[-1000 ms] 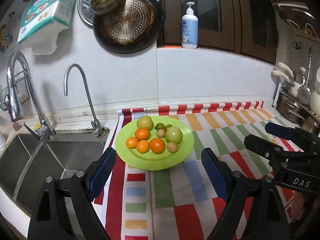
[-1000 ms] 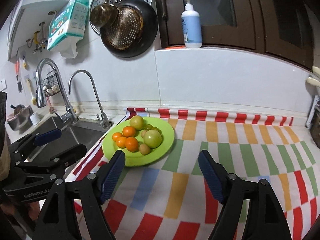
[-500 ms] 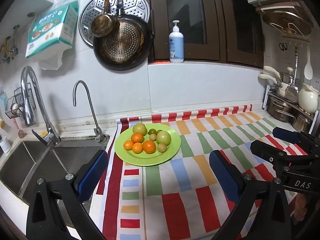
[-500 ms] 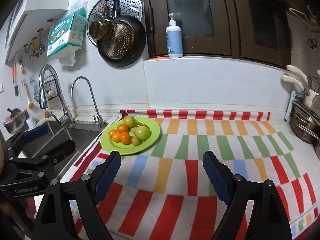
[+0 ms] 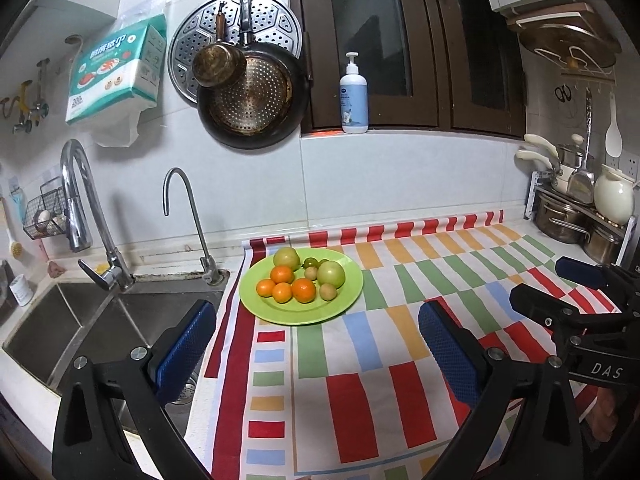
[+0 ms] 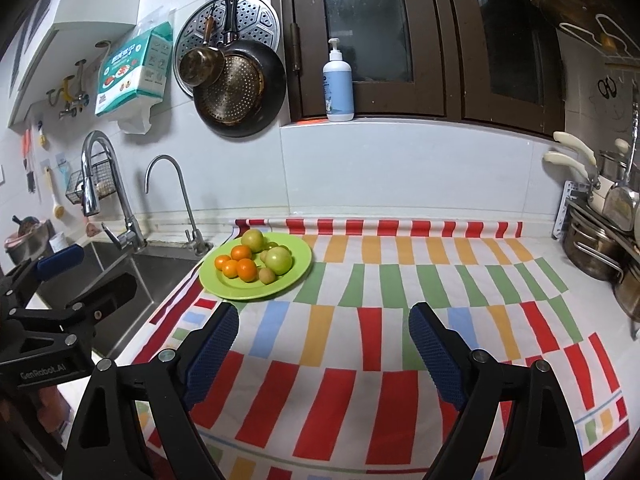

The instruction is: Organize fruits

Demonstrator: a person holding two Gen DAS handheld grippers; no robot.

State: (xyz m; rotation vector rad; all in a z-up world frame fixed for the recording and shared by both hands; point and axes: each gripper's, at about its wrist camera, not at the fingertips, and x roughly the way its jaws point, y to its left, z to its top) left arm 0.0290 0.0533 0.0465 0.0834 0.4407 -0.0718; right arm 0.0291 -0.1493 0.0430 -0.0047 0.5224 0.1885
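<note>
Left gripper (image 5: 316, 344): jaws spread to their widest, nothing between the blue pads; hovers over the striped cloth (image 5: 360, 360) at its sink-side edge, pointing down at a slant.

Right gripper (image 6: 322, 340): jaws opening, nothing between them; hangs over the middle of the cloth, apart from the left gripper, which shows at the left edge of the right wrist view.

Green plate (image 5: 344, 304): rests on the cloth near its back left corner, just beside the sink (image 5: 72, 320). It lies ahead of both grippers and apart from them, straight ahead of the left one and ahead and to the left of the right one.

Fruit, all on the plate:
- four oranges (image 5: 303, 290), clustered on the side toward the sink;
- two large green fruits, one at the back (image 5: 286, 257), one right of centre (image 5: 331, 274);
- two small tan fruits (image 5: 327, 291), beside the right-hand green one;
- small dark green fruits (image 5: 310, 262), between the two large ones; count unclear.

Loose fruit on the cloth: none seen.

Progress, as judged: gathering looks complete or close to it, with like fruit roughly grouped. Nothing is held and no piece lies off the plate. What remains, if anything, would be tidier sorting on the plate.
</note>
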